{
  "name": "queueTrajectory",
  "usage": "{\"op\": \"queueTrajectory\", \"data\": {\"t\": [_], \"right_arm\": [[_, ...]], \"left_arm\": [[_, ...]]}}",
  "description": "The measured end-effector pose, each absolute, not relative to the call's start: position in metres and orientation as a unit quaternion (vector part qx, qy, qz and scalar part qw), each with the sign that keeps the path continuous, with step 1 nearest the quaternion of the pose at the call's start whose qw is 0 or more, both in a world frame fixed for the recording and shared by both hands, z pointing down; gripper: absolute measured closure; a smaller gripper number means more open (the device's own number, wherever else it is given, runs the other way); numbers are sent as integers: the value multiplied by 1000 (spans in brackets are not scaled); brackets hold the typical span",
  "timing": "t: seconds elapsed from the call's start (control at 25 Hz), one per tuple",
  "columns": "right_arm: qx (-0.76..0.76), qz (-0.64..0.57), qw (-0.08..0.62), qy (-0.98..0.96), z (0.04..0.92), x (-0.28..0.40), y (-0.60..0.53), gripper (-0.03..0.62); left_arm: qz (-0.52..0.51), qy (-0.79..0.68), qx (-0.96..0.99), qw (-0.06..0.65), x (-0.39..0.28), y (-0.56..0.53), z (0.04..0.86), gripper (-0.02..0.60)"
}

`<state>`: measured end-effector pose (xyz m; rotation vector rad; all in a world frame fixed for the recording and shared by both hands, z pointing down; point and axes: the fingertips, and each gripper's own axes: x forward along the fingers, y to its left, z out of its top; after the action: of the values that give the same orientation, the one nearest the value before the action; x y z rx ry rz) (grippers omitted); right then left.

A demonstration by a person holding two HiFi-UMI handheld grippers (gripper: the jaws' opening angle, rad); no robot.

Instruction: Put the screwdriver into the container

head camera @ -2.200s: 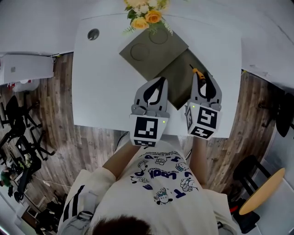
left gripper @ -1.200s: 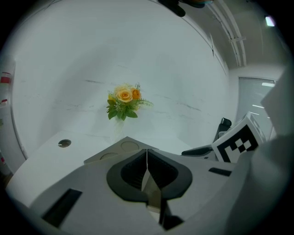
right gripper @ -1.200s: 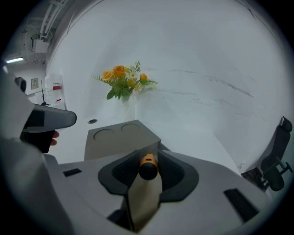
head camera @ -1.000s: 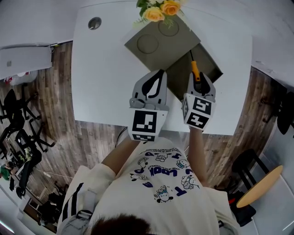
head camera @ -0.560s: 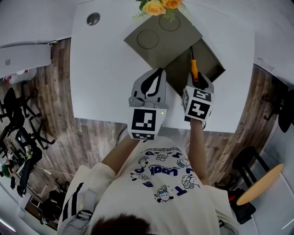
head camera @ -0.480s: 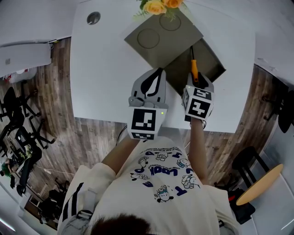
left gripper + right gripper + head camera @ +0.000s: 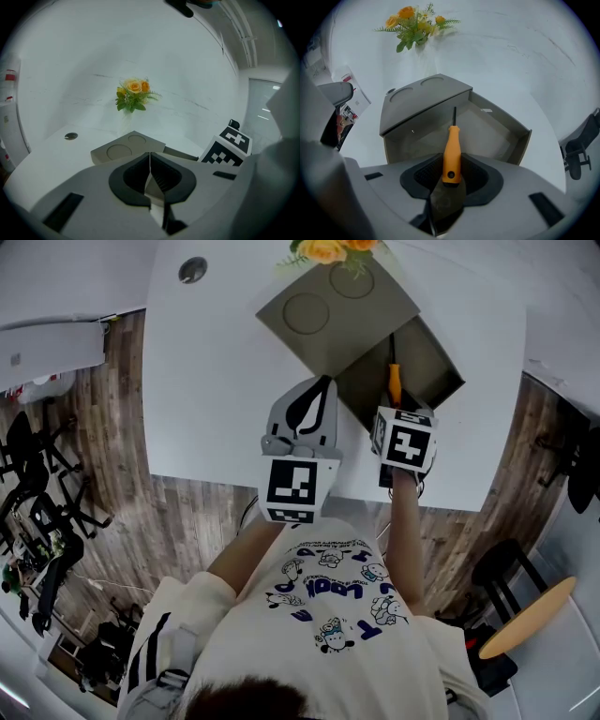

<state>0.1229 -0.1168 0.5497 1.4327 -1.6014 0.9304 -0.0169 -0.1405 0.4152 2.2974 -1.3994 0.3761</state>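
The screwdriver (image 7: 452, 152), orange-handled with a thin dark shaft, sits between the jaws of my right gripper (image 7: 452, 172), which is shut on the handle. Its shaft points steeply down into the open half of the grey container (image 7: 499, 124). In the head view the screwdriver (image 7: 395, 385) hangs over the container's open compartment (image 7: 424, 362), ahead of the right gripper (image 7: 397, 409). My left gripper (image 7: 322, 385) hovers over the table beside the container's near corner, shut with nothing in it; its own view shows the jaws of the left gripper (image 7: 150, 161) pressed together.
A grey lid (image 7: 337, 306) with two round marks covers the container's far half. A flower bunch (image 7: 323, 249) stands behind it. The white table (image 7: 216, 381) has a round hole (image 7: 193, 268) at its far left. Its front edge lies just under both grippers.
My right gripper has sunk and tipped more steeply down with the screwdriver, over the open compartment. The left gripper has kept still.
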Motion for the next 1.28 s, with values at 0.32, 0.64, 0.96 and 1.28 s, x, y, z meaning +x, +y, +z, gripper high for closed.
{"op": "queueTrajectory", "data": {"t": [0.32,0.64,0.96,1.28], "right_arm": [[583,344,341,-652,519,121,-123,434],[629,305,238,-675,456,118,-126,532],[651,245,185,-694,401,110,-124,549],[673,190,133,-702,356,111,-117,553]], "left_arm": [[131,-501,830,206,-11,-142,408,563],[110,-497,841,183,-1,-148,380,563],[86,-493,853,147,5,-150,345,563],[66,-489,862,118,12,-145,316,563]]}}
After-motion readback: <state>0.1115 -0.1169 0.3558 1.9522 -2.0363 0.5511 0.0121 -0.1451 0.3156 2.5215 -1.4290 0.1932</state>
